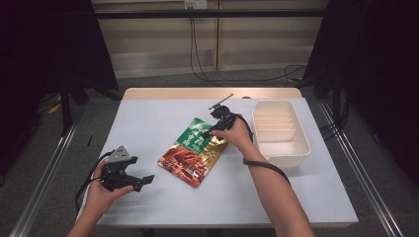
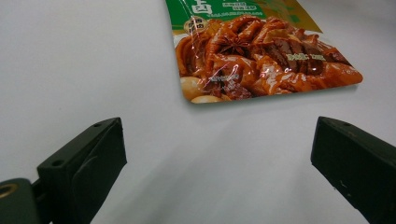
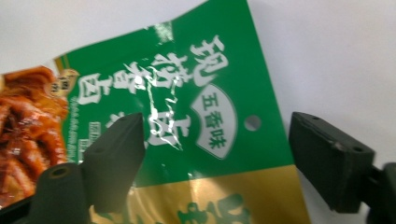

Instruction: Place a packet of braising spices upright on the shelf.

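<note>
Spreading across the middle of the room is a white table (image 1: 148,123), and on it a cream divided tray (image 1: 296,150) sits just right of a flat food pouch (image 1: 185,163), green on top with braised meat pictured below. Over the pouch's green end hovers the right gripper (image 1: 213,129), jaws spread wide. Left of the pouch, apart from it, the left gripper (image 1: 141,181) gapes wide open too.

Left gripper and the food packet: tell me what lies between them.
Nothing: bare white table runs from the open left gripper to the packet, as the left gripper view shows.
</note>
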### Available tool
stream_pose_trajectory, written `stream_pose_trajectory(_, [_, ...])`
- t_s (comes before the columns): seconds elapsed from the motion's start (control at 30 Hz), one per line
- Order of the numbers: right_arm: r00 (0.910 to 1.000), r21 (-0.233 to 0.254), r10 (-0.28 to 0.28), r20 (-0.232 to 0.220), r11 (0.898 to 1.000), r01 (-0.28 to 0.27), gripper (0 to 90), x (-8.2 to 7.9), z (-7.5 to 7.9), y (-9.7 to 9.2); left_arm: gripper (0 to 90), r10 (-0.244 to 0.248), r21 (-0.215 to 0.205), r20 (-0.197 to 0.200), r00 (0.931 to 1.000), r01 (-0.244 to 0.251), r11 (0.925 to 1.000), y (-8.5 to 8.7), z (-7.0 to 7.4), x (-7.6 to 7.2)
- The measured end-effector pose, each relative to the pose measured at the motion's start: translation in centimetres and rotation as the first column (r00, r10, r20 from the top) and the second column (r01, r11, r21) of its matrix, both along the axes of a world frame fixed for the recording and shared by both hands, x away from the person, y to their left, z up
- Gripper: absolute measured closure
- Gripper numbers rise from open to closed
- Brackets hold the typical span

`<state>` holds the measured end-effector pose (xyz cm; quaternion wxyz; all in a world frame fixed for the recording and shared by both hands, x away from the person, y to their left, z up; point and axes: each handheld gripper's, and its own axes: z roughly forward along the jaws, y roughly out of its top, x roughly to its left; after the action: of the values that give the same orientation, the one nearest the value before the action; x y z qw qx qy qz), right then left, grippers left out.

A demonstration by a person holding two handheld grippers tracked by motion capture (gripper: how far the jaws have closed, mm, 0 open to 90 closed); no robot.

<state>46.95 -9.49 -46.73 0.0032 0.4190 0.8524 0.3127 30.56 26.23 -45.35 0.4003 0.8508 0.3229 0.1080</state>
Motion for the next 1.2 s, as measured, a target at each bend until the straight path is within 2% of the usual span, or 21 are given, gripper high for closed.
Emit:
stream_pose_trajectory(0.13, [0.9999, 0.007, -0.002, -0.014, 1.000, 0.002, 22.6, 0.0, 0.2, 0.0, 3.3, 0.007, -0.003, -0.003, 1.0000, -0.007, 1.0000, 0.0, 0.0, -0.1])
stream_pose_trajectory(0.23, [0.9999, 0.006, 0.004, -0.015, 1.000, -0.004, 27.4, -0.1, 0.6, -0.1, 3.4, 0.008, -0.008, -0.003, 1.0000, -0.008, 0.9999, 0.0, 0.0, -0.1])
stream_pose_trajectory(0.47, [0.9965, 0.043, 0.003, -0.084, 0.999, 0.001, 40.9, -0.3, 2.2, -0.1, 3.5, 0.006, 0.003, 0.003, 1.0000, -0.006, 1.0000, -0.1, 0.1, -0.1])
stream_pose_trajectory(0.63, [0.9949, -0.003, 0.042, -0.092, 0.999, -0.042, 48.5, -0.4, 2.5, 0.7, 3.5, 0.005, -0.002, 0.005, 1.0000, -0.005, 1.0000, -0.1, 0.1, -0.1])
stream_pose_trajectory(0.77, [0.9924, -0.038, 0.056, -0.109, 0.997, -0.061, 58.3, -0.2, 2.4, 1.3, 3.5, 0.003, 0.006, 0.005, 1.0000, -0.003, 1.0000, -0.1, 0.1, -0.1])
stream_pose_trajectory(0.83, [0.9912, -0.070, 0.062, -0.117, 0.995, -0.071, 65.6, -0.2, 2.4, 1.6, 3.5, 0.004, 0.006, 0.006, 1.0000, -0.004, 1.0000, -0.1, 0.1, -0.1])
stream_pose_trajectory(1.0, [0.9894, -0.113, 0.076, -0.123, 0.990, -0.090, 86.7, -0.1, 2.8, 1.8, 3.5, 0.015, 0.000, 0.006, 0.9999, -0.015, 0.9999, 0.0, 0.1, -0.1])
stream_pose_trajectory(1.2, [0.9850, -0.133, 0.081, -0.152, 0.986, -0.101, 90.0, -0.3, 4.1, 1.6, 3.5, 0.027, -0.011, 0.013, 0.9996, -0.027, 0.9996, 0.2, 0.3, -0.1])
